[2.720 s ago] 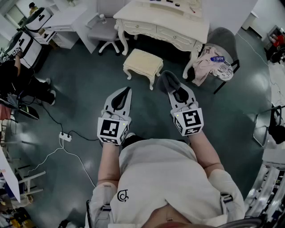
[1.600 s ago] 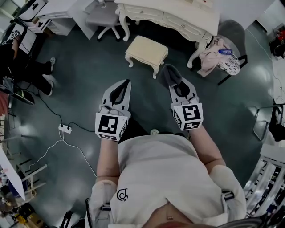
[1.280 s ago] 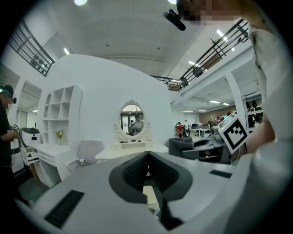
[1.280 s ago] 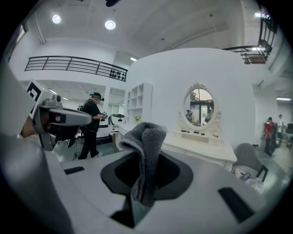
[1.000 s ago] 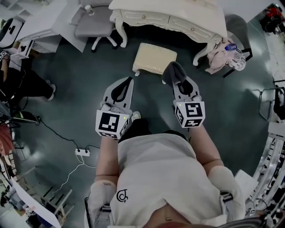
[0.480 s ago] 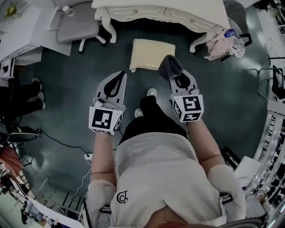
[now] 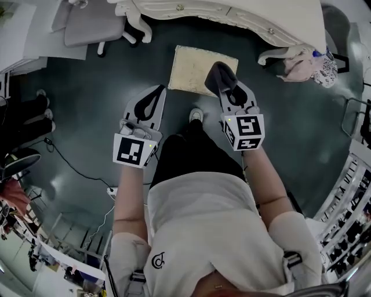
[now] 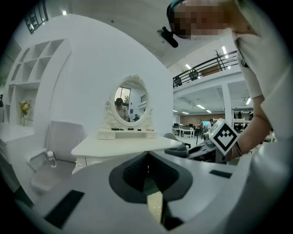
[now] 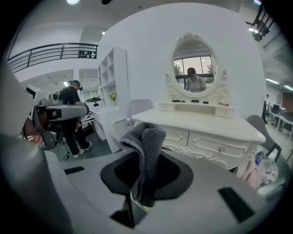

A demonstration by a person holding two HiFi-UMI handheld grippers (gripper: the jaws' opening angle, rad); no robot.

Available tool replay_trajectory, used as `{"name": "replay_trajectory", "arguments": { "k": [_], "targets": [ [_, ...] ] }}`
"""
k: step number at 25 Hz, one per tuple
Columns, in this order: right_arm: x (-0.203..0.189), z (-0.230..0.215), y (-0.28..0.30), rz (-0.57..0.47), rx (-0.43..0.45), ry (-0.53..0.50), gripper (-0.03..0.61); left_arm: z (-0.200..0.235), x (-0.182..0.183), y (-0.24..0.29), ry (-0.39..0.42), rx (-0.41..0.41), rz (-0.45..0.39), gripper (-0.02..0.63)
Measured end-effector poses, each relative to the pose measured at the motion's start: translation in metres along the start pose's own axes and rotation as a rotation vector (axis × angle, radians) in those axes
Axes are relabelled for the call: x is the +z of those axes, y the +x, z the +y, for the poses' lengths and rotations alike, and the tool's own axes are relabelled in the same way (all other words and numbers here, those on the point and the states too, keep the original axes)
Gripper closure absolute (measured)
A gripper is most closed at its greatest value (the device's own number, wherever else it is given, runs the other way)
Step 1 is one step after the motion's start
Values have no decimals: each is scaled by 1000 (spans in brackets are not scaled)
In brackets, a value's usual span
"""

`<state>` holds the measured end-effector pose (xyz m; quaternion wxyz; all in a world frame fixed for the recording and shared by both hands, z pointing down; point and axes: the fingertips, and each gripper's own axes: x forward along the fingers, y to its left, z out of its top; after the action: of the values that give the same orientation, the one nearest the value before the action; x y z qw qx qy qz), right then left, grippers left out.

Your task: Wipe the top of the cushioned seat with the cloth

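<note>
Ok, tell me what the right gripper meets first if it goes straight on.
Probably the drawer front of the dressing table: the right gripper, shut on the gray cloth, points level at it.

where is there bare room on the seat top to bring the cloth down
The cushioned seat top is bare across its left and middle, between the dressing table beyond and open floor to the left. Crowded: its near right corner, overlapped in the head view by the cloth in the right gripper; the person's shoe stands close before it.
</note>
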<state>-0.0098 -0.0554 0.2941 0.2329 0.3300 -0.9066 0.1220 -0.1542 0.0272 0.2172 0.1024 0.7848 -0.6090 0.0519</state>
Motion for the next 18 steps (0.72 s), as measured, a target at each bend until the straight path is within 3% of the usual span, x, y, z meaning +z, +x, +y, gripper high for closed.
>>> {"name": "replay_trajectory", "arguments": {
  "k": [9, 18],
  "targets": [
    [-53, -24, 107, 91, 53, 6, 505, 46, -60, 83, -46, -8, 3, 601],
    [-142, -20, 211, 198, 94, 40, 506, 75, -169, 133, -137, -56, 77, 601]
  ]
}}
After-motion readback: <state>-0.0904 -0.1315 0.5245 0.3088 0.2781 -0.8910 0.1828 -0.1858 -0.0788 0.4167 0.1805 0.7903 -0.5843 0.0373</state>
